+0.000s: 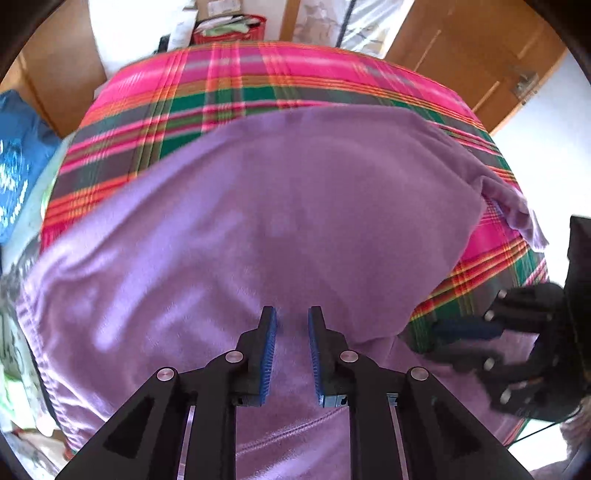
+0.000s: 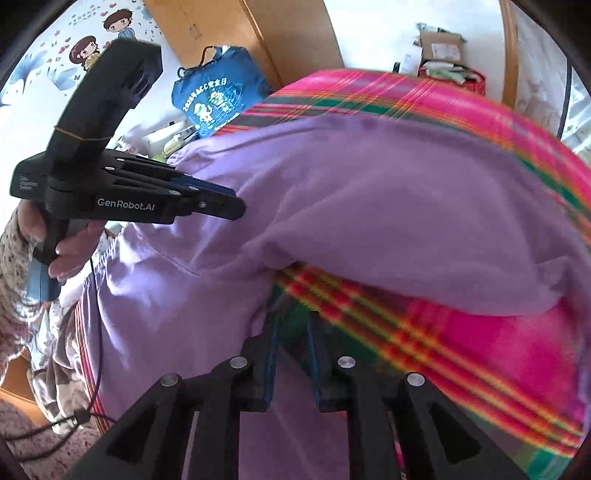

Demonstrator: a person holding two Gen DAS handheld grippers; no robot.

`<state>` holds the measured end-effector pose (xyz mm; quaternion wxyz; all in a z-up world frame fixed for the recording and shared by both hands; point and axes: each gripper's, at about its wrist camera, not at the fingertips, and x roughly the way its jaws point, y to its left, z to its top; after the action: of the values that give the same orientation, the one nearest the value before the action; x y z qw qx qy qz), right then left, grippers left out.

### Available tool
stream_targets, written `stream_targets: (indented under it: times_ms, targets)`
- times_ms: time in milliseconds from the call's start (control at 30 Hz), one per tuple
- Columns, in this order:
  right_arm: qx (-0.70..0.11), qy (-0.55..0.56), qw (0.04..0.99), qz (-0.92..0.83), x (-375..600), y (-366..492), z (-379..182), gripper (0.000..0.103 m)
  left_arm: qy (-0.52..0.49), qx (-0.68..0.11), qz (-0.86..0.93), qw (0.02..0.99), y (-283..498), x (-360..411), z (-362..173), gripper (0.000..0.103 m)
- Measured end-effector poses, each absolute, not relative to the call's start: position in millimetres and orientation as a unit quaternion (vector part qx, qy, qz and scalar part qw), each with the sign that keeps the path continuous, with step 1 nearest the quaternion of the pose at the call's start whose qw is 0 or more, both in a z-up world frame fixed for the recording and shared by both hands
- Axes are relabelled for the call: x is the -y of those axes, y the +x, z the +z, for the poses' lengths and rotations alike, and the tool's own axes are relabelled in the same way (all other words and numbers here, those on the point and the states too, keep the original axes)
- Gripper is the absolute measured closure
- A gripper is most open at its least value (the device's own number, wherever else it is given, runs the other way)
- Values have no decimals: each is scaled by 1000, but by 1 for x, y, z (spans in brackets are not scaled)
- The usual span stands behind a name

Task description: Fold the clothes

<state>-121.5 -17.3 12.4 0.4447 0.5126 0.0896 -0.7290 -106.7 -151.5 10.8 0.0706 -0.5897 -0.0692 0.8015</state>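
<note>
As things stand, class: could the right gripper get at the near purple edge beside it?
Probably yes. The right gripper is open above the plaid cover, with the purple garment edge alongside and nothing between them.

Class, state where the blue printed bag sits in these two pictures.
The blue printed bag stands off the plaid blanket's far-left corner, by the wooden cupboard; it shows at the left edge of the left wrist view.

A purple garment [image 2: 369,206] lies partly folded over a plaid blanket [image 2: 461,350] as the left gripper [image 2: 236,206], held by a hand [image 2: 70,247], hovers above it.
</note>
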Motion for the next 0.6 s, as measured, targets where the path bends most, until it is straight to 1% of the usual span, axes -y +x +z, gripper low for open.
stream_targets:
  times_ms: [67,333,367,400,600]
  targets:
    - [-76,521,448,-723,23,-119,8,87,-593,77,798,69,-108,154,6,85]
    - [-97,507,444,-732,29,-104,7,86,-590,88,799,74,-109,157,5,84]
    - [-103,504,442,-735,29,-102,8,89,-590,87,800,74,-109,157,5,84]
    - [-104,503,443,-735,28,-100,9,97,-589,89,799,75,-109,157,5,84]
    - [-69,504,452,-733,15,-95,17,99,-587,99,800,79,-107,161,5,84]
